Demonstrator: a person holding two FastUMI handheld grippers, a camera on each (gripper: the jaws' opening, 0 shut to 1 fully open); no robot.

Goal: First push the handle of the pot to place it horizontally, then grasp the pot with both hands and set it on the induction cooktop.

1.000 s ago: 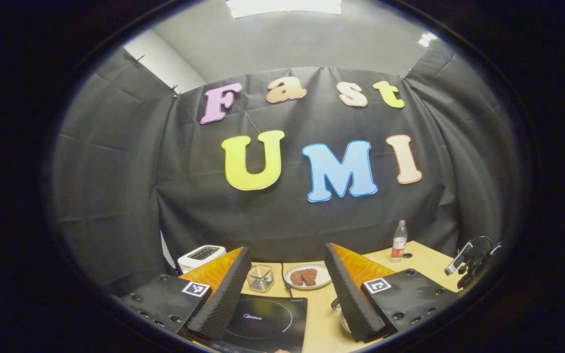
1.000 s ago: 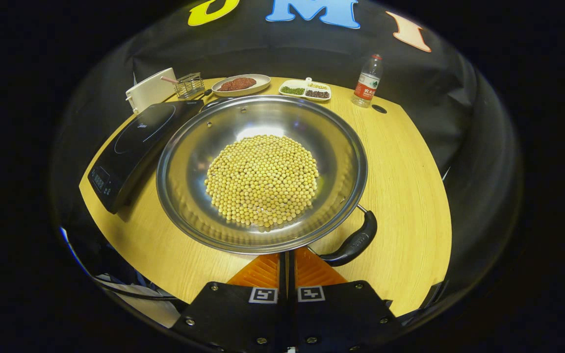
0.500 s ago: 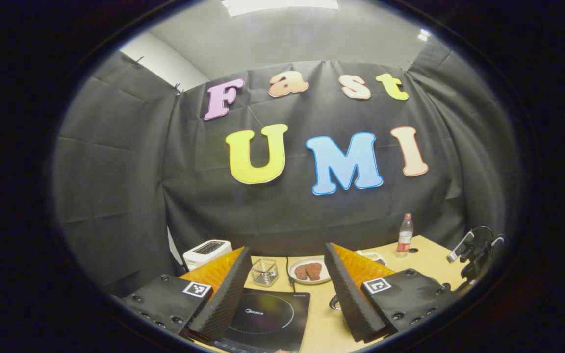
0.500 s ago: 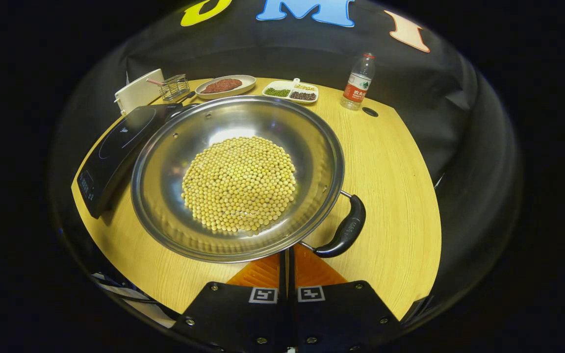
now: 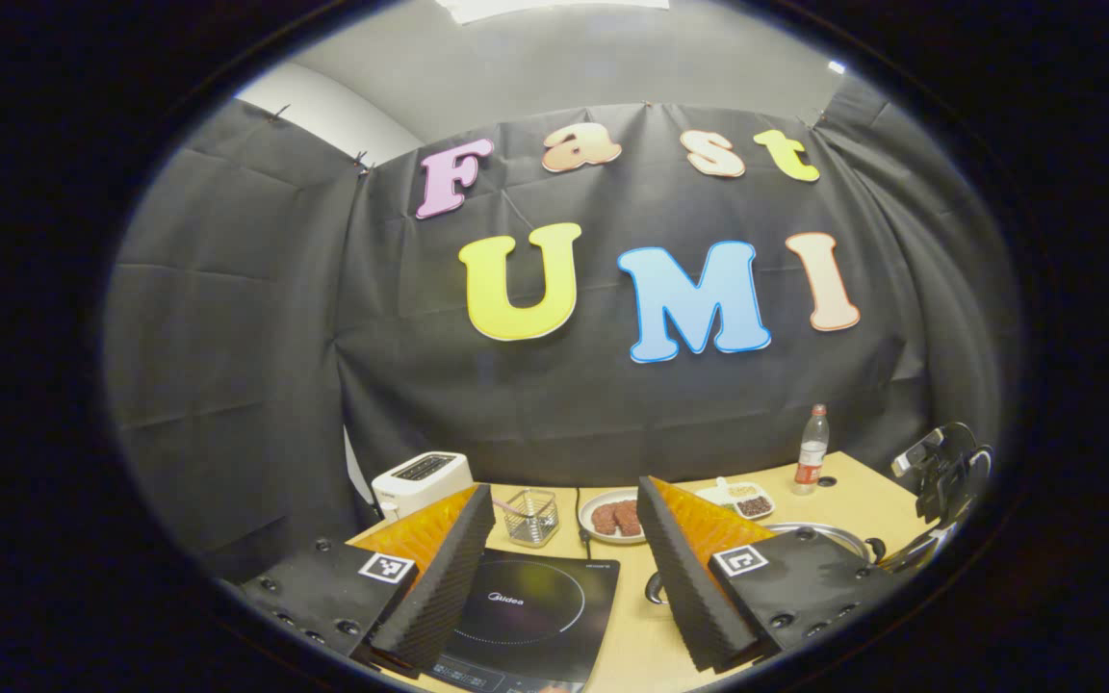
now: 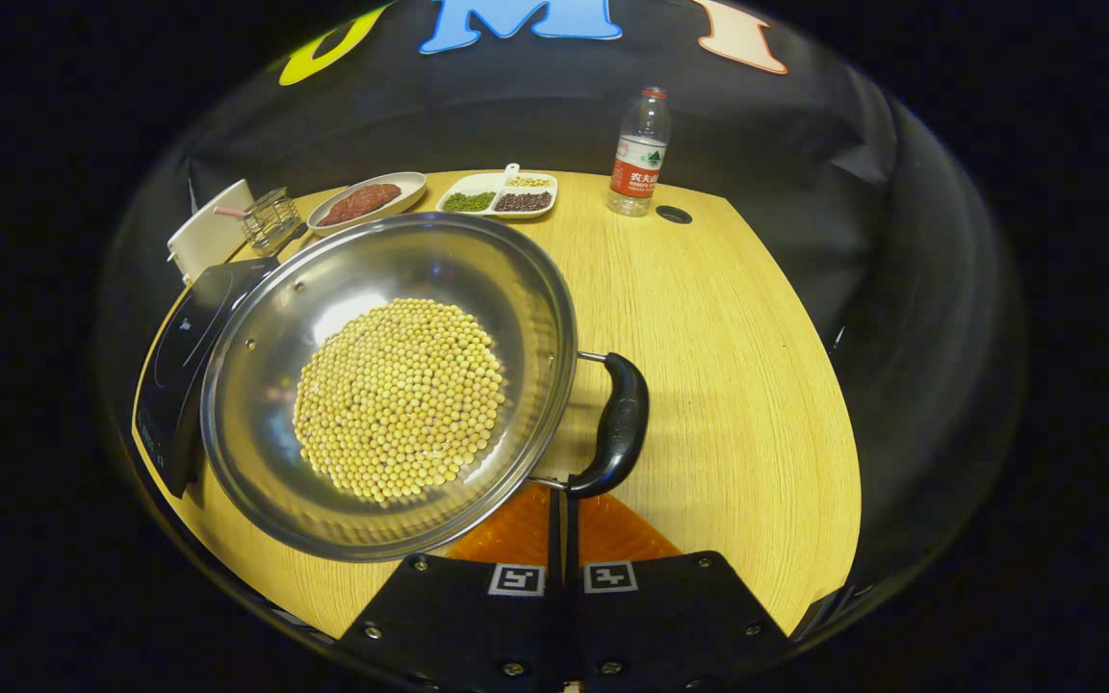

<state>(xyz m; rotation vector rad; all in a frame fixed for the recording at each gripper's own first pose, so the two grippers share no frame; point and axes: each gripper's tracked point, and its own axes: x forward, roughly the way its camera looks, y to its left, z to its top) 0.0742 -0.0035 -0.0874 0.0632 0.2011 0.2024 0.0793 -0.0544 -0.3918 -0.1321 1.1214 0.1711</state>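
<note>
Left tongs spread wide above induction cooktop, pot rim at right

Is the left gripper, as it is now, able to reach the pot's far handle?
Probably yes. The left gripper has its jaws open over the induction cooktop, and the pot's far handle sits just beside its finger on bare table. Nothing seems to stand between them.

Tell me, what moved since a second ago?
The pot of beans has turned: its black handle swung from the near right round to the right side. The shut right gripper is at the handle's near end. The left gripper stays open above the cooktop.
</note>
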